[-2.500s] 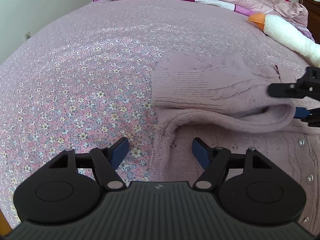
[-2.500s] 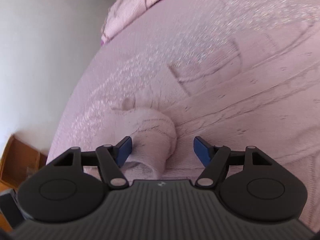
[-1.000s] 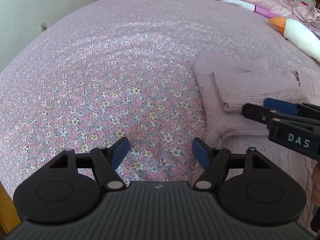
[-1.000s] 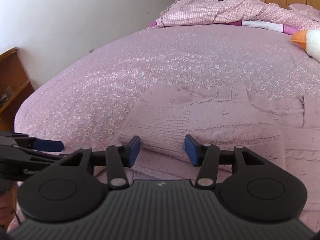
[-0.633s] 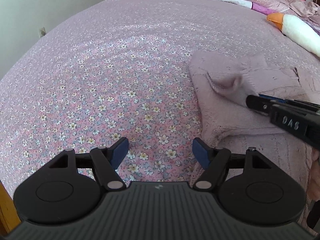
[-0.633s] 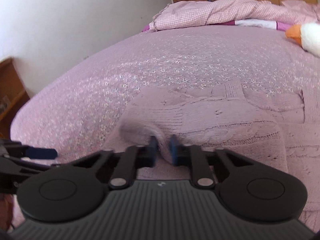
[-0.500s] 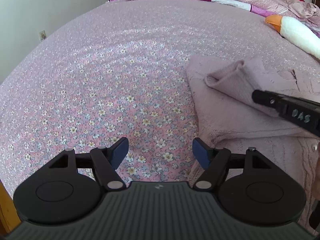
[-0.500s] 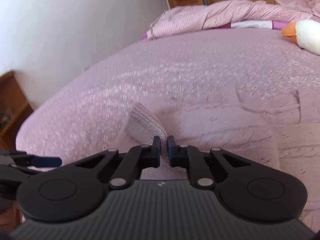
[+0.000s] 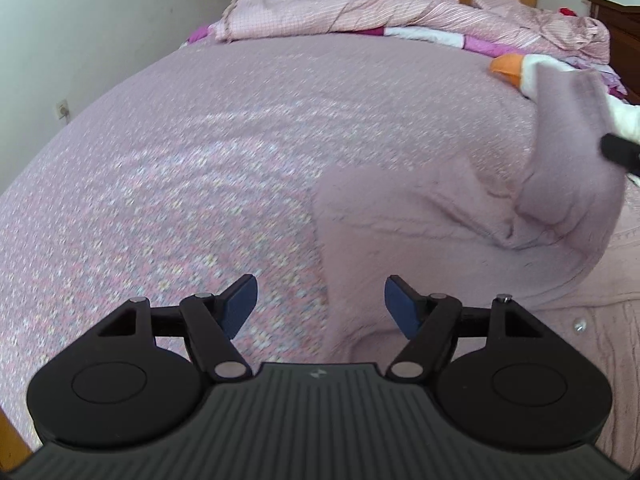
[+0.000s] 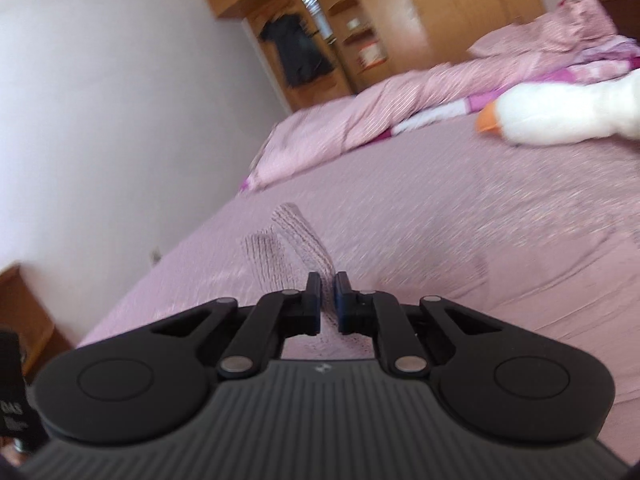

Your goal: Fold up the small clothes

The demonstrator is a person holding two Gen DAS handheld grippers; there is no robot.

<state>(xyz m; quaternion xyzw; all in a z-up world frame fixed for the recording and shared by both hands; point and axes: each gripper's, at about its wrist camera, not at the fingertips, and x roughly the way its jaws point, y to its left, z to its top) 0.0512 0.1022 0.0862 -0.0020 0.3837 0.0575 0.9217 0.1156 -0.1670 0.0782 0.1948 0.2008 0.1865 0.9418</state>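
Note:
A pale pink knitted cardigan [image 9: 420, 216] lies on the flowered bedspread [image 9: 200, 160]. My right gripper [image 10: 328, 300] is shut on the cardigan's sleeve [image 10: 296, 240], its ribbed cuff sticking up past the fingertips. In the left wrist view the sleeve [image 9: 568, 152] is lifted high at the right, with the tip of the right gripper [image 9: 620, 150] at the frame edge. My left gripper [image 9: 320, 308] is open and empty, low over the bedspread at the cardigan's left edge.
A white plush goose with an orange beak [image 9: 520, 68] lies at the far right of the bed. A crumpled pink quilt [image 9: 380, 12] is piled at the head. A wooden wardrobe [image 10: 380, 20] stands behind, and a white wall [image 9: 80, 20] runs along the left.
My right gripper closed on the sleeve and has lifted it up and to the right, off the cardigan's body. My left gripper stays open and has shifted slightly toward the cardigan.

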